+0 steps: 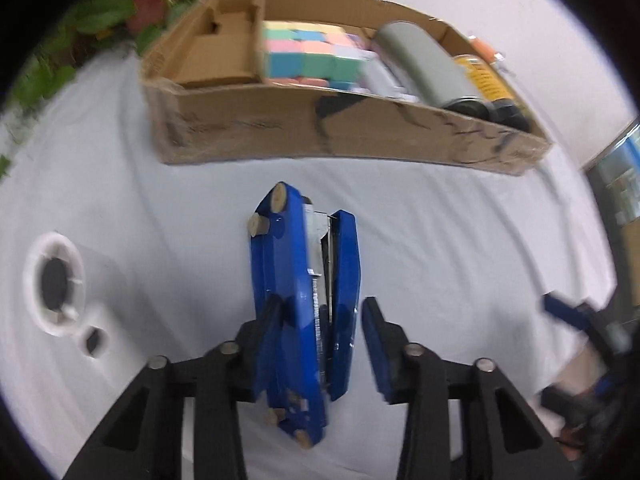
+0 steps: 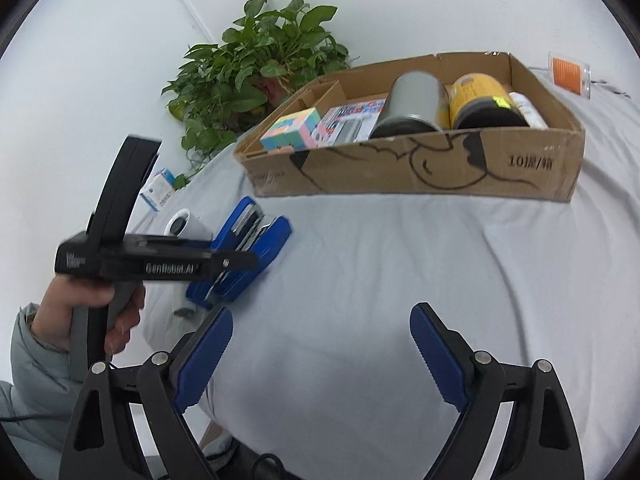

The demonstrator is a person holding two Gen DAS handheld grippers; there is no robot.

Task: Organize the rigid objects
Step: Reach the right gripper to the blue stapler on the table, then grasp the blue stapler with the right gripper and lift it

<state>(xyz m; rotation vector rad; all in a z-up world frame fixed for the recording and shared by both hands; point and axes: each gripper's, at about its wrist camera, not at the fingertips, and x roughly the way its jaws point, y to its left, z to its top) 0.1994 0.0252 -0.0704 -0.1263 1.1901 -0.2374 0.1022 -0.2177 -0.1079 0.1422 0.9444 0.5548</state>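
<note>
Blue plastic stapler (image 1: 306, 304): on its side, long axis toward 12 o'clock, between the parted left gripper (image 1: 318, 344) fingers; right gripper (image 2: 320, 356) released, farther off.

A white-sheeted table (image 2: 360, 280) carries a cardboard box (image 2: 420, 168), blue stapler (image 1: 308, 304), and white device (image 1: 60, 284).

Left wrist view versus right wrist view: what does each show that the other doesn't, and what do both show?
Only the left wrist view: the left tool with its fingers on either side of the blue stapler, a gap on the right side.

Only the right wrist view: the right tool open over bare cloth, the hand holding the left tool, a small box by the plant, and a white bottle in the carton.

Both: the stapler, carton, cube, grey can, yellow can, plant, and white cylinder.
</note>
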